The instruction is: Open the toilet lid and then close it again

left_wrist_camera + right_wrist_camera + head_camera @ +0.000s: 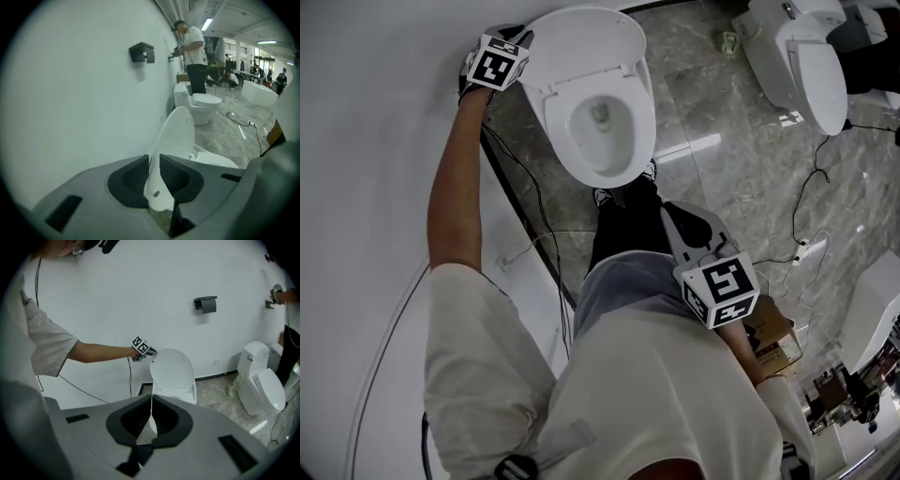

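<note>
The toilet (pixel 602 141) stands against the white wall (pixel 375 141) with its lid (pixel 581 47) raised, nearly upright and leaning back toward the wall, so the seat and bowl are open to view. The left gripper (pixel 153 174) is stretched out to the lid's upper side edge and has hold of it: the thin white rim sits between the two dark pads, which are closed in on it from both sides. The right gripper (pixel 151 420) hangs back near the person's body, well apart from the toilet, its jaws drawn together to a narrow slit with nothing between them (the white seen through the slit is the toilet far behind). A second toilet (pixel 806 56) stands further along the marble floor (pixel 741 169), lid down.
</note>
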Demonstrator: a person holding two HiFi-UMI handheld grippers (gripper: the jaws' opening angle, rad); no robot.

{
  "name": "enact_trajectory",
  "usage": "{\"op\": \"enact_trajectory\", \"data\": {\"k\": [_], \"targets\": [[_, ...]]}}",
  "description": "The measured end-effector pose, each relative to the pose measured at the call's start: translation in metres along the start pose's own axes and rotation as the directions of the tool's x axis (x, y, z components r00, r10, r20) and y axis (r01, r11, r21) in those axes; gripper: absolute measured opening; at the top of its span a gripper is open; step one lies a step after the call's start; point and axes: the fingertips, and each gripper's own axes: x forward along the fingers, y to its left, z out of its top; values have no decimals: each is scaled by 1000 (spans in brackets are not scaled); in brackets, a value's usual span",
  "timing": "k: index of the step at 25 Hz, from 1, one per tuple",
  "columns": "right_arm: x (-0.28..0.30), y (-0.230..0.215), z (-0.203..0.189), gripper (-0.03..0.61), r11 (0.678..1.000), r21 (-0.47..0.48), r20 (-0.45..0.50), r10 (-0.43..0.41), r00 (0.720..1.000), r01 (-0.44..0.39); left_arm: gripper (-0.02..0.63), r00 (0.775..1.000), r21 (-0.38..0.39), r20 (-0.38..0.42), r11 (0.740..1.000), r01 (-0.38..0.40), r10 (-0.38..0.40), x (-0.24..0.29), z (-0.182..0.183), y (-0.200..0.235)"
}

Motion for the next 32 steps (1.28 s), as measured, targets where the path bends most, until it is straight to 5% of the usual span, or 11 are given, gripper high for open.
{"op": "enact_trajectory", "data": {"k": [5,12,32], "targets": [[-6,-3,-3,11,1000,3,5,-4,1000,4,41,1000,-31,-7,999,-6,6,-5,-1,-3],[-8,-1,-5,11,1000,2,12,15,1000,-15,37,998,26,-33,999,-47,47,-13,-3,-14],[-18,19,-15,11,998,-26,30,60,998,-59,38,1000,-64,5,998,-12,12,-40,-14,-56]]}}
